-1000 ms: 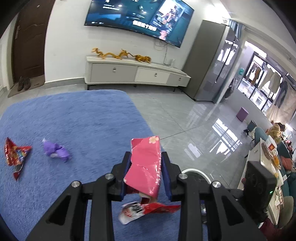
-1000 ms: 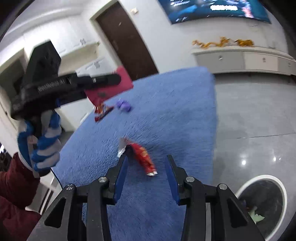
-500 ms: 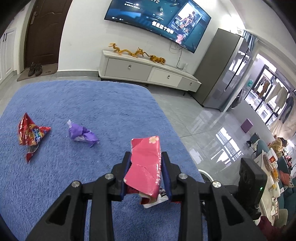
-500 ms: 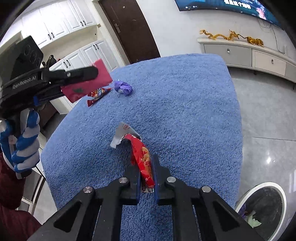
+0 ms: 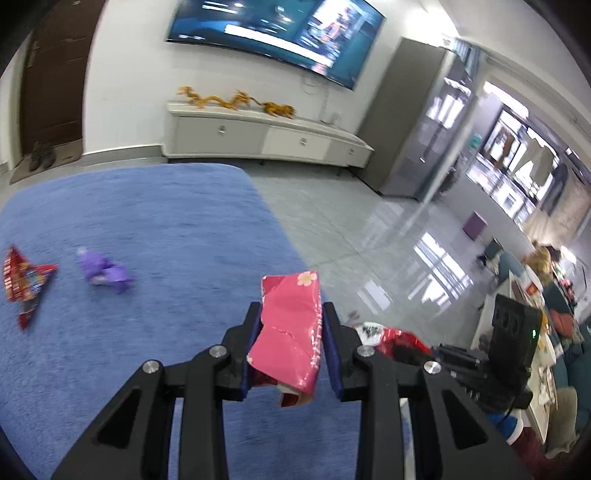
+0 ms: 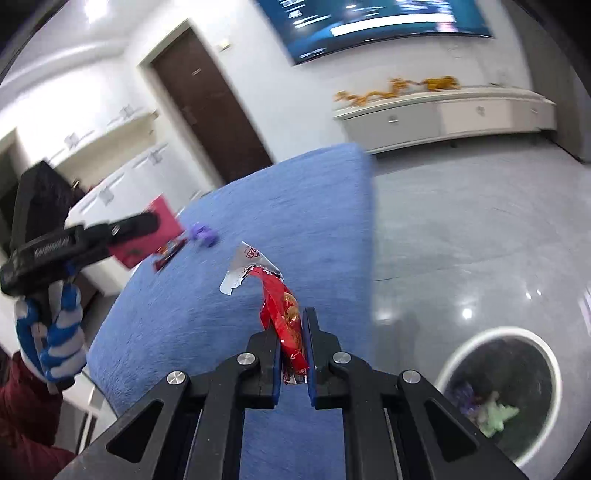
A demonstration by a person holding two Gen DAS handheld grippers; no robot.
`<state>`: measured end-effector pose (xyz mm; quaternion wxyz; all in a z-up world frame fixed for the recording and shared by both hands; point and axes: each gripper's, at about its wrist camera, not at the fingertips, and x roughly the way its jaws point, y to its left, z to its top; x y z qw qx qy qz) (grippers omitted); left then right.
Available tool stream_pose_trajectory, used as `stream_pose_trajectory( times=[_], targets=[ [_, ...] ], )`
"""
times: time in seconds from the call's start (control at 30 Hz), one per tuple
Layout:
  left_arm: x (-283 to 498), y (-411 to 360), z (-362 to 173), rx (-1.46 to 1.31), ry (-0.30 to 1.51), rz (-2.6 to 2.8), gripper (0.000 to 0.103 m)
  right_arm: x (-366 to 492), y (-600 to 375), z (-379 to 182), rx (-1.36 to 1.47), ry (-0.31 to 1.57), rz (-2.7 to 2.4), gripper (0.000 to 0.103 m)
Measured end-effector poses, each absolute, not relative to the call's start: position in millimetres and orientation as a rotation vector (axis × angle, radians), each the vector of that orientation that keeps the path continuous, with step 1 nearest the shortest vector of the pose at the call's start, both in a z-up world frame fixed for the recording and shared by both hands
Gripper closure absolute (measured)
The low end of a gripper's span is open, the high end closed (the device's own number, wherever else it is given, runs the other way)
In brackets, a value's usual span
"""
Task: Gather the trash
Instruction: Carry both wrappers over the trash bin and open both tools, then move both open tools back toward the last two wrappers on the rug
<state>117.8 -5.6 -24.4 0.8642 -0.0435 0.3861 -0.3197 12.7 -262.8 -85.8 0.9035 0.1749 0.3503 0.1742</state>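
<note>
Left wrist view, reading from the left edge: a red snack wrapper (image 5: pixel 22 282) lies flat on the blue carpet (image 5: pixel 166 229) at middle left. Just to its right, apart from it, sits a crumpled purple wrapper (image 5: pixel 107 271). At lower centre, the left gripper (image 5: pixel 291 343) has its jaws closed on a pink carton (image 5: pixel 290 341), which stands upright between the blue pads and projects above them. To the right of the carton, the right gripper (image 5: pixel 402 349) appears low in the frame with a red foil packet (image 5: pixel 397 338) at its tip. A white TV cabinet (image 5: pixel 266 138) and a wall screen (image 5: pixel 273 33) occupy the upper centre.

Right wrist view, reading from the left edge: a hand in a blue-and-white striped glove (image 6: pixel 51 339) grips the handle of the left gripper (image 6: pixel 147 225), which carries the pink carton (image 6: pixel 147 236) at middle left. The red snack wrapper (image 6: pixel 168 254) and the purple wrapper (image 6: pixel 203 234) lie on the blue carpet (image 6: pixel 295 206) just right of that carton. At lower centre, the right gripper (image 6: pixel 291 354) has its jaws narrowed onto the red foil packet (image 6: pixel 286 321); the torn silver end curls up and to the left, clear of the carpet. At lower right, a white-rimmed trash bin (image 6: pixel 502 395) stands on the grey tile floor (image 6: pixel 461 221), with scraps of litter visible inside it.
</note>
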Motion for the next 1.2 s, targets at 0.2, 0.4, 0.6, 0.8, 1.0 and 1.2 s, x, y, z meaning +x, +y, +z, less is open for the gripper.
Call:
stream_pose_trajectory(
  times=[0.2, 0.4, 0.6, 0.8, 1.0, 1.2],
  targets=[
    [112.5, -83.5, -34.5, 0.001, 0.861, -0.789, 0.074, -14.4, -339.1, -101.6, 0.478, 0.71, 0.167, 0.093],
    [109.7, -165.5, -54.5, 0.077, 0.944, -0.902, 0.073, -29.0, -392.8, -123.2, 0.557, 0.734, 0.002, 0.092],
    [104.7, -234.7, -78.2, 0.143, 1.018, -0.981, 0.072, -34.8, -429.4, -150.0, 0.628, 0.786, -0.12, 0.09],
    [104.8, -280.7, -97.7, 0.157, 1.071, -1.014, 0.068, -46.6, -449.0, -171.8, 0.686, 0.82, -0.178, 0.089],
    [106.1, -306.5, -111.9, 0.149, 1.121, -1.04, 0.047, -56.6, -462.9, -178.9, 0.716, 0.822, -0.22, 0.073],
    [107.6, -312.2, -113.6, 0.139, 1.133, -1.038, 0.042, -65.9, -466.8, -172.6, 0.725, 0.808, -0.257, 0.07]
  ],
)
